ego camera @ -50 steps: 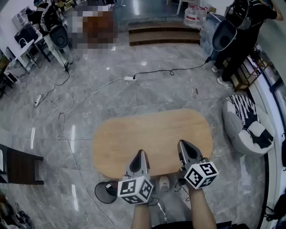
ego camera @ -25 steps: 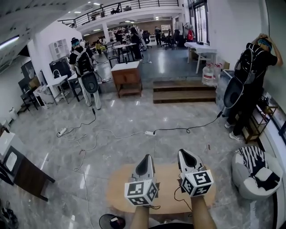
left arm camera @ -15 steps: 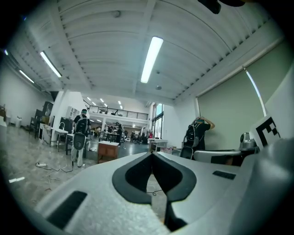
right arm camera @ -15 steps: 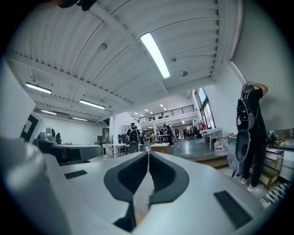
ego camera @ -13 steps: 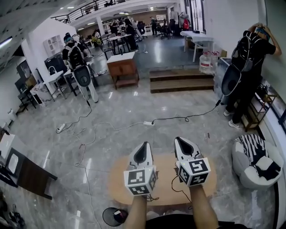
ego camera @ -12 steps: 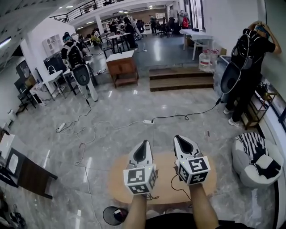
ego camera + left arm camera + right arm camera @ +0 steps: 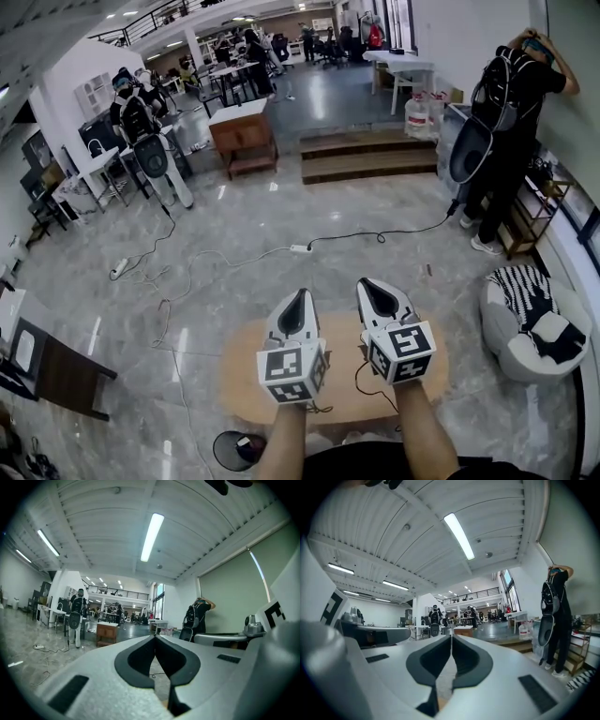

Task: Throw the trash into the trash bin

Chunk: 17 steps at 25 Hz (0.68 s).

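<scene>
Above the oval wooden surface (image 7: 242, 375), the left gripper (image 7: 298, 294) and right gripper (image 7: 364, 284) are hovering side by side, both pointing level toward the open hall. Both pairs of jaws are sitting clenched, tips touching, nothing between them. The black trash bin (image 7: 234, 451) is standing on the grey floor (image 7: 281, 216) just beside the surface's near left edge. 1 pale-and-red scrap is lying inside, too small to identify.
</scene>
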Tool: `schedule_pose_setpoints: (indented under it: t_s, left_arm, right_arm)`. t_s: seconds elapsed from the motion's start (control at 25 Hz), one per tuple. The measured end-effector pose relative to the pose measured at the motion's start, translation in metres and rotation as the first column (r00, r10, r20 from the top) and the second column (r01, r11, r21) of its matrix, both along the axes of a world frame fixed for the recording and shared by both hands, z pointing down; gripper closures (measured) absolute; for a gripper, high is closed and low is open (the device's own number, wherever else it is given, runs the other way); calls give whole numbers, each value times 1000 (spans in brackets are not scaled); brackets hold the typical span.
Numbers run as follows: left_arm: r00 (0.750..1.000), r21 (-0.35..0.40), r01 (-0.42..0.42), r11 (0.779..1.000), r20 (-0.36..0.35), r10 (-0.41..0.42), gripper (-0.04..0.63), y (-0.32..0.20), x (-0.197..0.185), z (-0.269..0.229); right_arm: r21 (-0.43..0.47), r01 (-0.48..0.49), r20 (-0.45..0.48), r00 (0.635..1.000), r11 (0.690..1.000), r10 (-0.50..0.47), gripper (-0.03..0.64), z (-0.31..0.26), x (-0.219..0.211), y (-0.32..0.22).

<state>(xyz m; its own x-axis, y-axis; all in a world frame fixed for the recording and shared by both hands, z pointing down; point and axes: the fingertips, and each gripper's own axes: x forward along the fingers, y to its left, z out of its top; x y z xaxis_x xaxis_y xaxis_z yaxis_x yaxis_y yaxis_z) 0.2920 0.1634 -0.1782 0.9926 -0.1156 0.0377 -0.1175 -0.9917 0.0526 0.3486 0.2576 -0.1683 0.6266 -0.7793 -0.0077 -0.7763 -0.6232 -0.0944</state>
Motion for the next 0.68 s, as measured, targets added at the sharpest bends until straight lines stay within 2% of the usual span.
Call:
schedule_pose_setpoints:
  t_s: [0.68]
  left_arm:
    - [998,-50,-54,997,13,55,589,16,16,14]
  right_arm:
    - [-19,-40,1,999,999,40,603,8,7,17]
